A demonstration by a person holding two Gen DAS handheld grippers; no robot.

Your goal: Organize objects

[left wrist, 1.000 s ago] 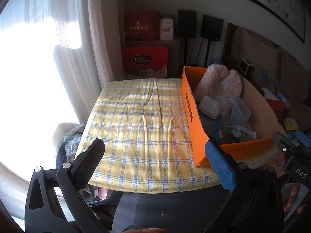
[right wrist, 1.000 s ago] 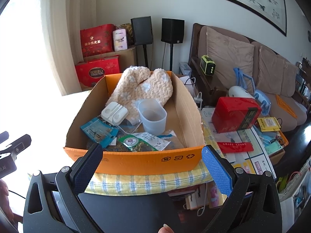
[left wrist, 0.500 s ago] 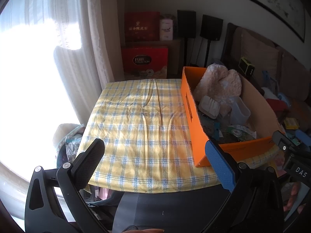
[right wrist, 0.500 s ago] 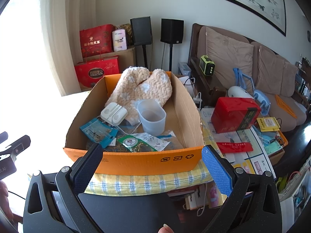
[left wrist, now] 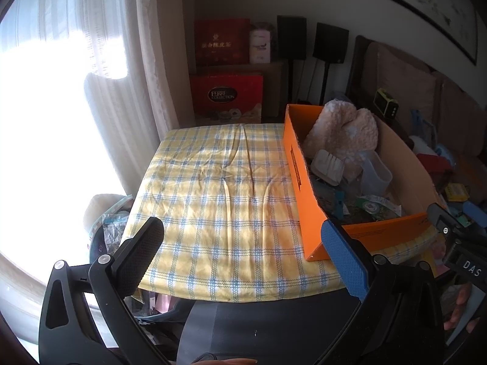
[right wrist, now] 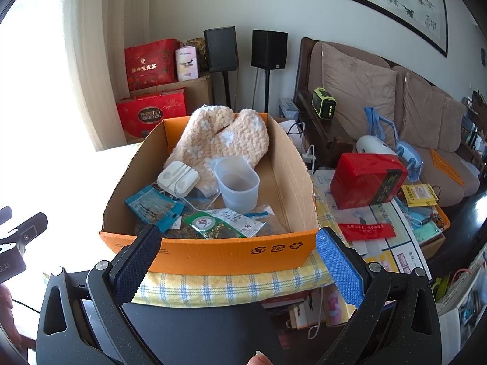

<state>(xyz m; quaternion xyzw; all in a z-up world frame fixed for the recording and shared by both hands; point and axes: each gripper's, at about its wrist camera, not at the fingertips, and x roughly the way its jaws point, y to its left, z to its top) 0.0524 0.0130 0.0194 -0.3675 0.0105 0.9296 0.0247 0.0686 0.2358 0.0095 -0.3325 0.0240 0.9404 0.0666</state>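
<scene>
An orange cardboard box (right wrist: 213,254) stands on the right part of a yellow checked tablecloth (left wrist: 213,200). In it lie fluffy peach slippers (right wrist: 222,140), a white cable holder (right wrist: 178,179), a clear plastic cup (right wrist: 237,184), a blue packet (right wrist: 153,205) and a green-labelled packet (right wrist: 213,223). The box also shows in the left wrist view (left wrist: 299,182). My right gripper (right wrist: 237,261) is open and empty, just before the box's near wall. My left gripper (left wrist: 243,258) is open and empty over the cloth's near edge, left of the box.
Red gift boxes (left wrist: 226,94) and two black speakers (right wrist: 269,48) stand at the back wall. A curtain (left wrist: 115,60) hangs at the left. A low table right of the box holds a red tin (right wrist: 368,179) and papers. A sofa (right wrist: 395,106) lies behind.
Both views have shifted very slightly; nothing on the table or in the box has moved. Both grippers stay open.
</scene>
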